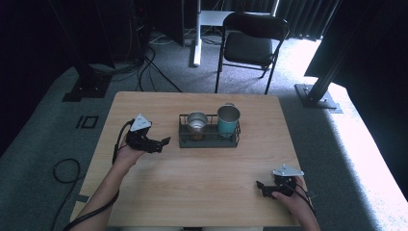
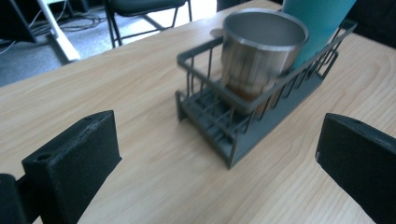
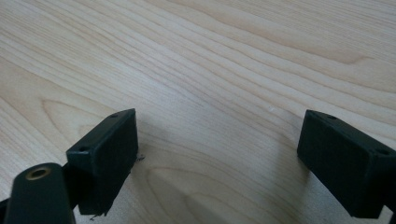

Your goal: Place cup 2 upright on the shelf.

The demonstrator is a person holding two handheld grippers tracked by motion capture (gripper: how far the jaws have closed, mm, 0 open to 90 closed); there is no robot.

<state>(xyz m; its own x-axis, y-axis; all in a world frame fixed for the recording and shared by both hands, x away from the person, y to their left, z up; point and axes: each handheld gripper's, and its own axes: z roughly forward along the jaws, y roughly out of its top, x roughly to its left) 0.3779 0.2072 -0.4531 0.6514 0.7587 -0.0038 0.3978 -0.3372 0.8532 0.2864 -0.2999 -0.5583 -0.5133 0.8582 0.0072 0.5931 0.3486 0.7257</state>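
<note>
A dark wire rack (image 1: 185,139) (image 2: 205,109) stands mid-table with a steel cup (image 1: 197,122) (image 2: 259,51) at its left end and a teal tumbler (image 1: 228,120) (image 2: 313,28) at its right end, both upright. My left gripper (image 1: 165,143) (image 2: 217,158) hovers just left of the rack, open and empty, its jaws pointed at the rack's end. My right gripper (image 1: 260,186) (image 3: 217,154) rests low at the table's front right, open over bare wood with nothing between its jaws.
The light wooden table (image 1: 202,192) has bare room in front of the rack. A black folding chair (image 1: 250,45) and a white desk leg (image 1: 196,33) stand on the grey carpet beyond the far edge, with cables (image 1: 144,67) on the floor.
</note>
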